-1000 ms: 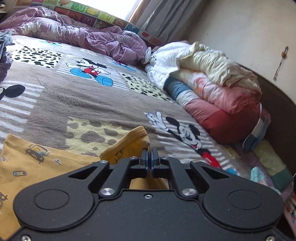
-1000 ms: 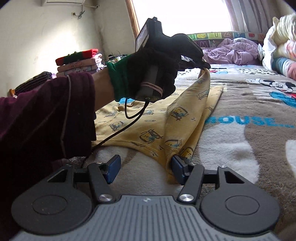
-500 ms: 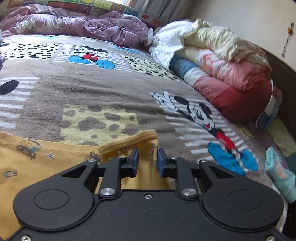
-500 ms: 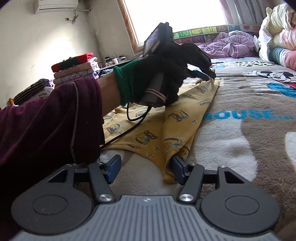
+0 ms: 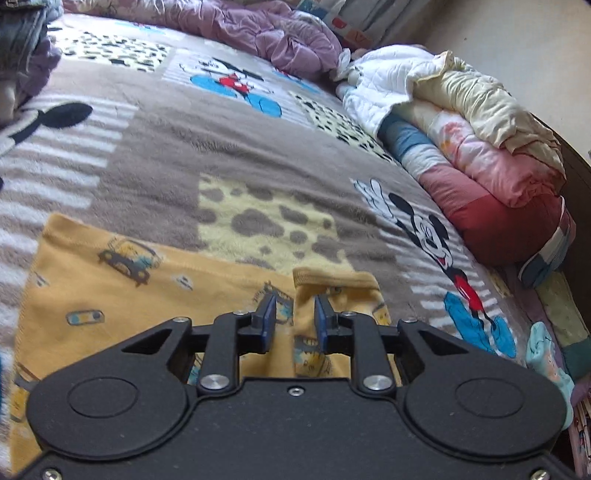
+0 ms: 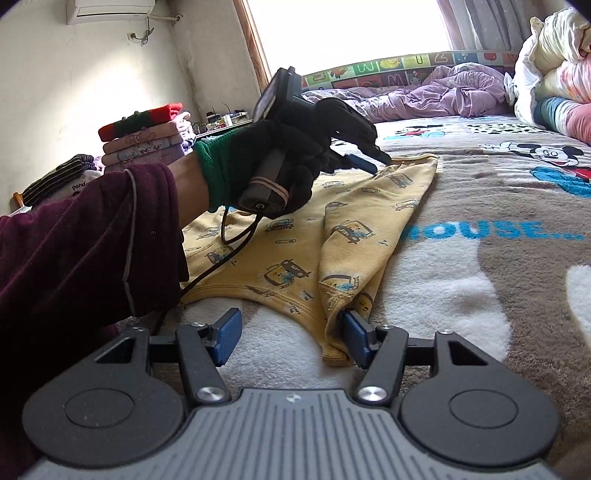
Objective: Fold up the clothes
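A yellow child's top (image 6: 291, 254) printed with small cars lies on the bed blanket, one side folded over its middle. My left gripper (image 5: 295, 301) hovers low over the far end of that fold. Its blue pads stand slightly apart, and the ribbed yellow cuff (image 5: 332, 282) lies between them untouched. From the right wrist view, a black-gloved hand (image 6: 288, 166) holds the left gripper (image 6: 376, 164) just above the cloth. My right gripper (image 6: 291, 319) is open at the near hem. The hem's corner (image 6: 334, 354) rests against its right finger only.
The cartoon-mouse blanket (image 5: 221, 147) covers the bed. Rolled quilts (image 5: 480, 158) are piled along the right wall, with a purple duvet (image 5: 258, 33) at the far end. A stack of folded clothes (image 6: 144, 136) stands at the back left. The person's maroon sleeve (image 6: 74, 258) fills the left foreground.
The left gripper's jaws have parted and let go of the yellow cuff. It dropped lower towards the bed, and the lifted fold now lies flat. The right gripper has not moved.
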A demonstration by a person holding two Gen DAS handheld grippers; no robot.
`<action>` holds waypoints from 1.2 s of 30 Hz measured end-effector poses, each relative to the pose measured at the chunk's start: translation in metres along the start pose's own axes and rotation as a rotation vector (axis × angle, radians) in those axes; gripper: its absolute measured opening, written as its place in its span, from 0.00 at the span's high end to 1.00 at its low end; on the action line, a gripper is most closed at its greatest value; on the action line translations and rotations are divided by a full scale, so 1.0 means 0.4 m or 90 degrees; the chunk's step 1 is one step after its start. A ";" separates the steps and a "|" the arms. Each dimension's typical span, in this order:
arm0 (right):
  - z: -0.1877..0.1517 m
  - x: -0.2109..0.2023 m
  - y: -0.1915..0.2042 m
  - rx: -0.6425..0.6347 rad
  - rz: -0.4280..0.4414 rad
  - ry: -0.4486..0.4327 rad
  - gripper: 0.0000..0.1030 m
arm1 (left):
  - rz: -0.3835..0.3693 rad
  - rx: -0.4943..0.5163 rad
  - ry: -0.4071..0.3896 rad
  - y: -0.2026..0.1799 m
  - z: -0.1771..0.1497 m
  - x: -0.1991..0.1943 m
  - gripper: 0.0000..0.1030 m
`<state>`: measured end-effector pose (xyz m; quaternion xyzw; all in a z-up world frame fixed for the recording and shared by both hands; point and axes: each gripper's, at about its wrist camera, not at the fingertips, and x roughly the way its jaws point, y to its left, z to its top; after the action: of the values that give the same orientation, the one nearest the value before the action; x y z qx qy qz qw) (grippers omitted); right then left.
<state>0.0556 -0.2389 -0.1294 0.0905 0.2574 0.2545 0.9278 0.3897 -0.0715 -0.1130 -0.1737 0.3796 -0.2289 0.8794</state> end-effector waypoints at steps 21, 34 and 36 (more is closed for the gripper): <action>-0.003 0.000 -0.005 -0.011 0.006 0.010 0.42 | 0.010 0.052 -0.043 0.011 0.010 -0.032 0.99; -0.033 0.019 0.083 -0.228 -0.064 0.035 0.40 | 0.003 0.061 -0.052 0.011 0.013 -0.041 0.99; -0.037 0.019 0.089 -0.241 -0.070 0.033 0.40 | 0.007 0.066 -0.046 0.010 0.007 -0.028 0.99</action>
<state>0.0386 -0.2042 -0.1346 -0.1061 0.2336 0.2498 0.9337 0.3862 -0.0618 -0.1066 -0.1339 0.3359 -0.2374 0.9016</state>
